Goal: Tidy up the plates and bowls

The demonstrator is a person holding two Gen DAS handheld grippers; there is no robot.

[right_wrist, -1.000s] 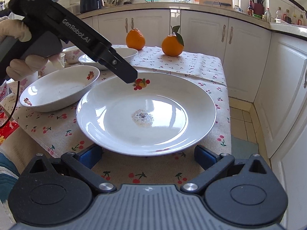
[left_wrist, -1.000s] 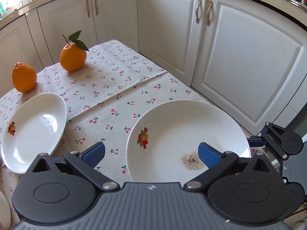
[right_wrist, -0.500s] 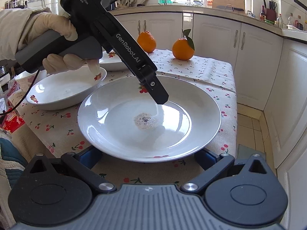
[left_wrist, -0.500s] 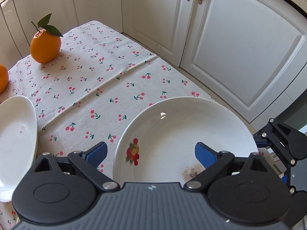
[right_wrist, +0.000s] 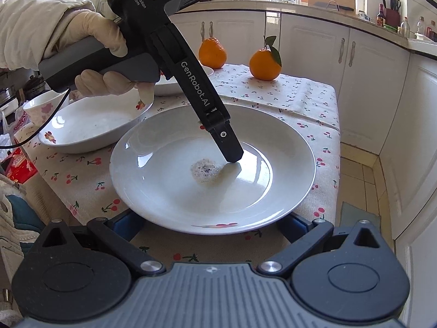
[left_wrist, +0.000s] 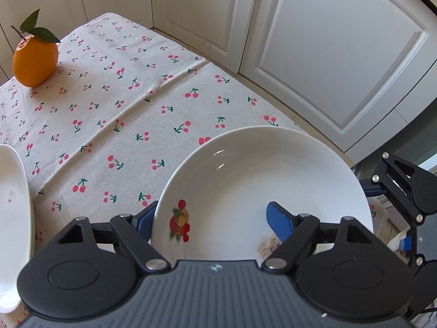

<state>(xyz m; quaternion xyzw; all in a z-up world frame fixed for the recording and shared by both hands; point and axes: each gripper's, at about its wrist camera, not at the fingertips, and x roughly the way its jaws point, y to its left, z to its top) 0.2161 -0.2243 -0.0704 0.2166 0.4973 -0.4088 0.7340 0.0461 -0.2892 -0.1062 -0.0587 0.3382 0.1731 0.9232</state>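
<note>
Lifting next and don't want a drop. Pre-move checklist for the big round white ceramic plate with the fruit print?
1. Left gripper astride the rim of the large round white ceramic plate: ok.
2. Pads pinching the rim: not ok, inner finger stands clear of it.
3. Right gripper open at the near rim: ok.
4. Plate flat on the cherry-print tablecloth: ok.
5. Speckled residue in the plate's centre: not ok, it may slide if tilted.
</note>
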